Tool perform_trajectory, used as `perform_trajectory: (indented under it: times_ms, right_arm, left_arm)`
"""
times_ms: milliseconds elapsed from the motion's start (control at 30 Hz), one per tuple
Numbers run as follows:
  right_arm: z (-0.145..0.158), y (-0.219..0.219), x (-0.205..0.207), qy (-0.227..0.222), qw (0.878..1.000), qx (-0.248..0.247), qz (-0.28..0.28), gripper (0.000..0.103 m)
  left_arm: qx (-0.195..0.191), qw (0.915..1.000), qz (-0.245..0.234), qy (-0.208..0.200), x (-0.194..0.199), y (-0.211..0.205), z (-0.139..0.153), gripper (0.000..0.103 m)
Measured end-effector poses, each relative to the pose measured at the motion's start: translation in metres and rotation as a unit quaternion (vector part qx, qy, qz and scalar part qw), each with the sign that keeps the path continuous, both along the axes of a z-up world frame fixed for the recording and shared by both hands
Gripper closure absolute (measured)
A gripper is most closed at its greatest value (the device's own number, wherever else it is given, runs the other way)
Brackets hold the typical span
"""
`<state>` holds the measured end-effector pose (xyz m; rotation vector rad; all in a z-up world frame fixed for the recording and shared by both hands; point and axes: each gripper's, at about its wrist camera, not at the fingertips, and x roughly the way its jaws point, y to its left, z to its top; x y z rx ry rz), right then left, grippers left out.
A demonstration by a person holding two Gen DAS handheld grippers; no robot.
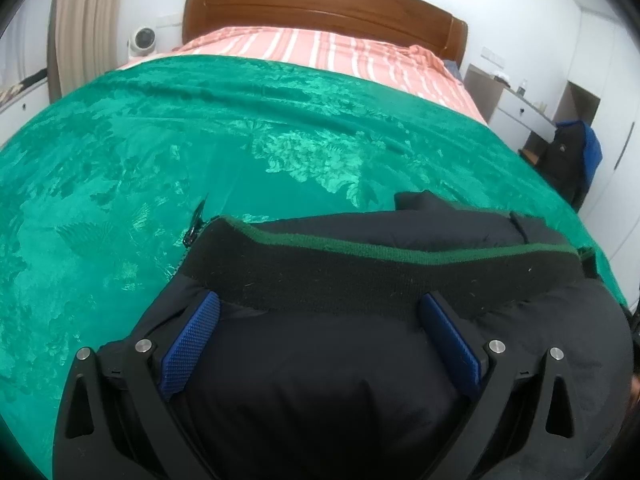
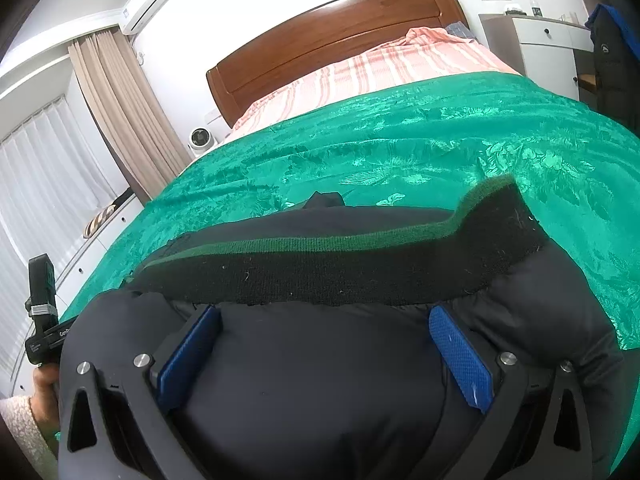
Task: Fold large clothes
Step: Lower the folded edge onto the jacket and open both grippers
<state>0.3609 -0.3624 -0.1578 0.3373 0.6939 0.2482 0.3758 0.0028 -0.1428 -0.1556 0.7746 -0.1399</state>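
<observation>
Both grippers, left [image 1: 316, 332] and right [image 2: 324, 344], stood spread wide over the jacket [image 1: 320, 380] near its hem [image 1: 360, 268]; evidently positioned to flatten it on the blanket [image 1: 160, 140].

green bedspread [image 1: 160, 140], wooden headboard [image 1: 320, 4], striped sheet [image 2: 380, 68], curtains [image 2: 128, 112]

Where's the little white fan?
In the left wrist view the white fan sits far left, beside the wooden headboard and beige curtain.

Left claw [image 1: 320, 336] spread wide around puffy black jacket [image 1: 320, 392] on green bedspread [image 1: 160, 152]
</observation>
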Motion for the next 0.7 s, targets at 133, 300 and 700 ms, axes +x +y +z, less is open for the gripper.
perform_trajectory:
  times_ms: [133,300,700]
  right_arm:
    - [0.0000,-0.0003,0.0004,0.001,1.000,0.000,0.000,0.000]
    - [-0.0004,-0.0006,0.0005,0.002,1.000,0.002,0.000,0.000]
    - [-0.0026,-0.0025,-0.0001,0.001,1.000,0.008,0.001,0.000]
  left_arm:
    - [0.006,1.0000,0.001,0.000,-0.0001,-0.0014,-0.0005,0.002]
    - [0.010,1.0000,0.002,-0.001,0.0001,-0.0014,-0.0013,0.002]
    - [0.007,1.0000,0.000,0.002,0.0002,-0.0025,-0.0027,0.002]
